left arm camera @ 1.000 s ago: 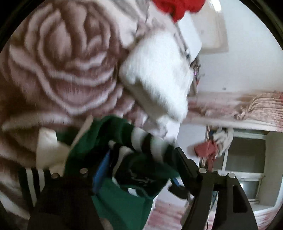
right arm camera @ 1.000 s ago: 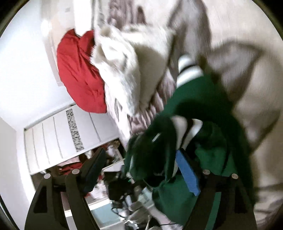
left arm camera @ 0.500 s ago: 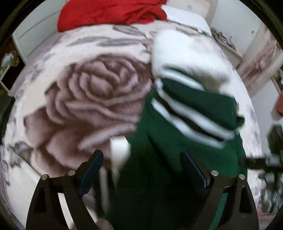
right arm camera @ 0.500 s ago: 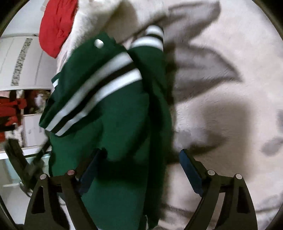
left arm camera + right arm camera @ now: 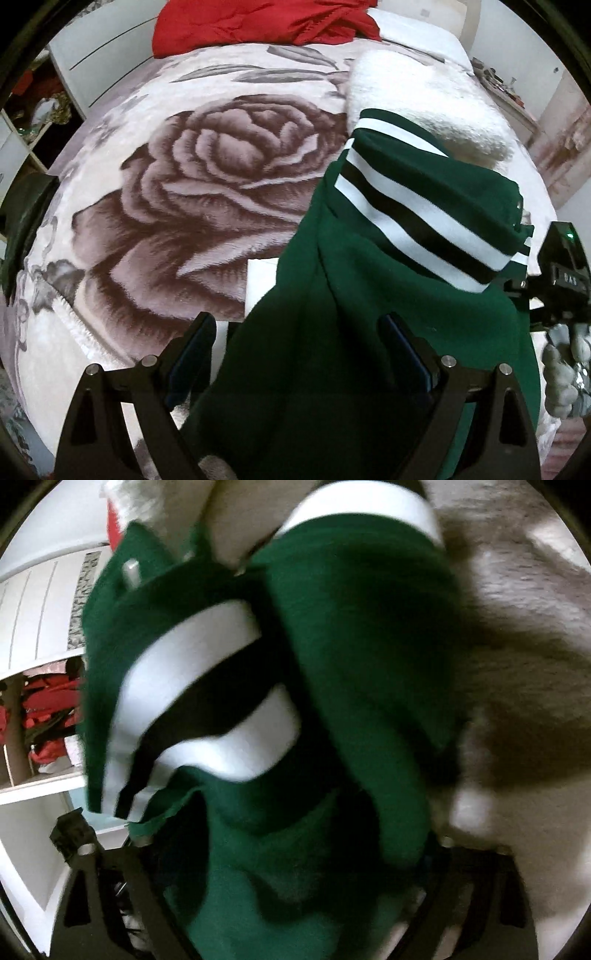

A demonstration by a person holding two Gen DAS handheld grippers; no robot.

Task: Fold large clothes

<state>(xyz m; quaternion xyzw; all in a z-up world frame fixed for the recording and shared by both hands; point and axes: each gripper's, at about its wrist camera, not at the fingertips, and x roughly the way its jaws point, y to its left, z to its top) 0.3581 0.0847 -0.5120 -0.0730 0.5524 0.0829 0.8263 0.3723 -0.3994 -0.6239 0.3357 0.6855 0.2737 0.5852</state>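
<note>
A dark green garment [image 5: 369, 302] with white and black stripes lies bunched on the rose-patterned blanket [image 5: 207, 192] of a bed. My left gripper [image 5: 295, 350] is open, its jaws wide apart over the near part of the green cloth. In the right wrist view the same green garment [image 5: 295, 701] fills the blurred frame and drapes over my right gripper [image 5: 291, 867]; its fingers are mostly hidden by cloth. The other gripper's body shows at the right edge of the left wrist view [image 5: 561, 273].
A fluffy white folded piece [image 5: 428, 103] lies behind the green garment. A red garment [image 5: 258, 22] is at the head of the bed. White cabinets and shelves with red items [image 5: 48, 709] stand beside the bed.
The left gripper let go of the green garment and now hovers open over it. The right view has closed in on the garment, which now covers the right gripper's fingers.
</note>
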